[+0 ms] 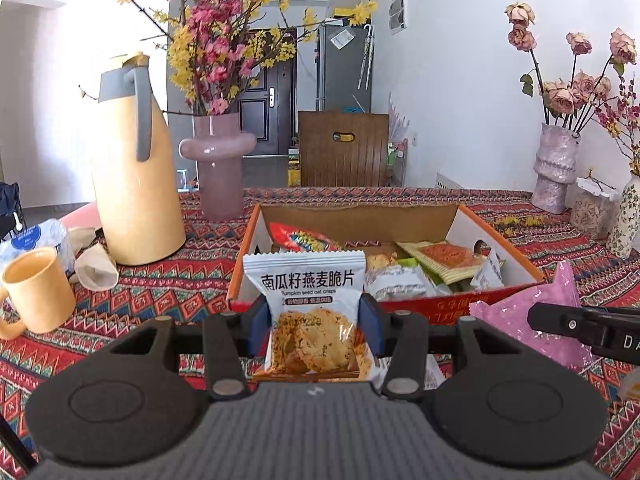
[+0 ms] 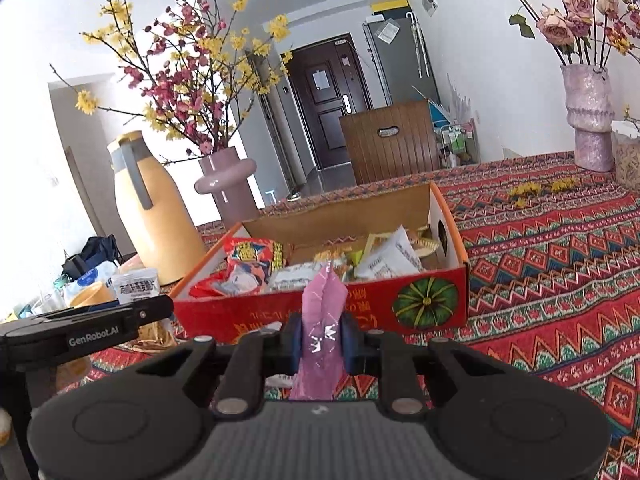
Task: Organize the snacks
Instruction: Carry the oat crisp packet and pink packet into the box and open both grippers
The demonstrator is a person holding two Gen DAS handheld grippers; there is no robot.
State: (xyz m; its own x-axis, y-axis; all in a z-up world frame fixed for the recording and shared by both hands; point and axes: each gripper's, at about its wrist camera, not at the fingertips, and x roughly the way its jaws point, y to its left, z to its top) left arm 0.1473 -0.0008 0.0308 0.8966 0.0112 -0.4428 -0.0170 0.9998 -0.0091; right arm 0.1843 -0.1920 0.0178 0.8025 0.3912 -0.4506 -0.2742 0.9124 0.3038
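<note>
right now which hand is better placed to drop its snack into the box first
Left, narrowly. Its tool holds the oat crisps packet squarely before the red snack box. The right tool holds the pink packet before the box's nearer corner.

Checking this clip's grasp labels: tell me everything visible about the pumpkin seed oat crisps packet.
The pumpkin seed oat crisps packet is a small glossy plastic pouch, white on top with Chinese and English lettering, a serrated top seal, and a lower panel showing golden oat crisps. It looks sealed and undamaged. It stands upright, face toward the left wrist camera, pinched at its sides between the blue pads of the left gripper, raised in front of the red snack box. Only the pads appear to touch it.
</note>
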